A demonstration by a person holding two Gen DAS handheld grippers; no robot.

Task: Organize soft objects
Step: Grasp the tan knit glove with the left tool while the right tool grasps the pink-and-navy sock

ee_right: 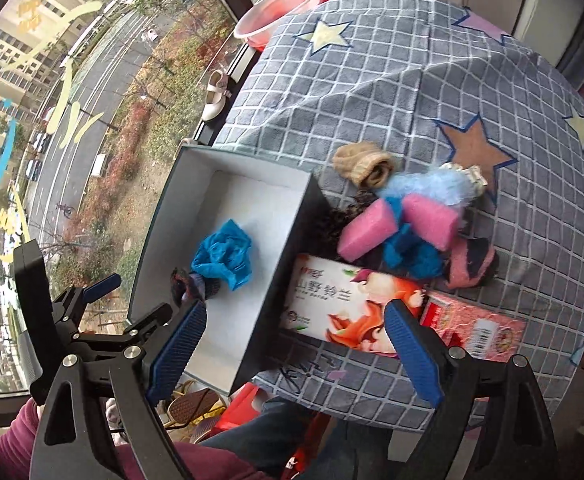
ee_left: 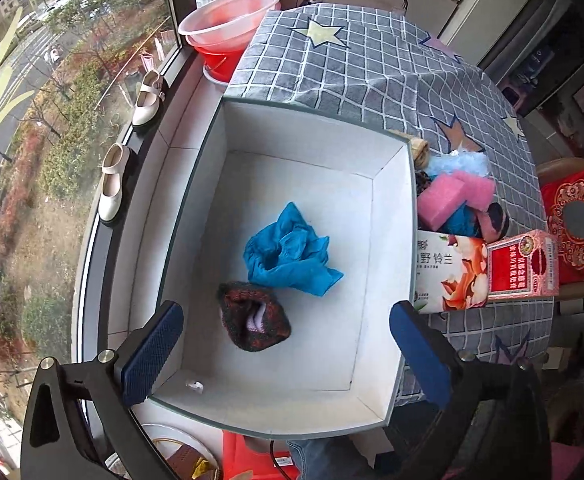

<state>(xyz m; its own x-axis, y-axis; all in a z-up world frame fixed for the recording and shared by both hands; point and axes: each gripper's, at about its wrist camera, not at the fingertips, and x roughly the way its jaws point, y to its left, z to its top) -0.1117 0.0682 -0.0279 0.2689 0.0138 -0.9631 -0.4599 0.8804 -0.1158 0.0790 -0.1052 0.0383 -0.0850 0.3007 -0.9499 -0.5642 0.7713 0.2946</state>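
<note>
**Two soft items in the box, the rest on the table**

The left gripper (ee_left: 285,344) hangs over the white box (ee_left: 392,208) with its jaws wide and empty. Inside lie a blue cloth (ee_left: 287,254) and a dark knitted piece (ee_left: 253,320), touching. The right gripper (ee_right: 292,350) is also wide and empty, above the floral carton (ee_right: 344,304). Pink sponges (ee_right: 396,224) lie piled just beside the box.
</note>
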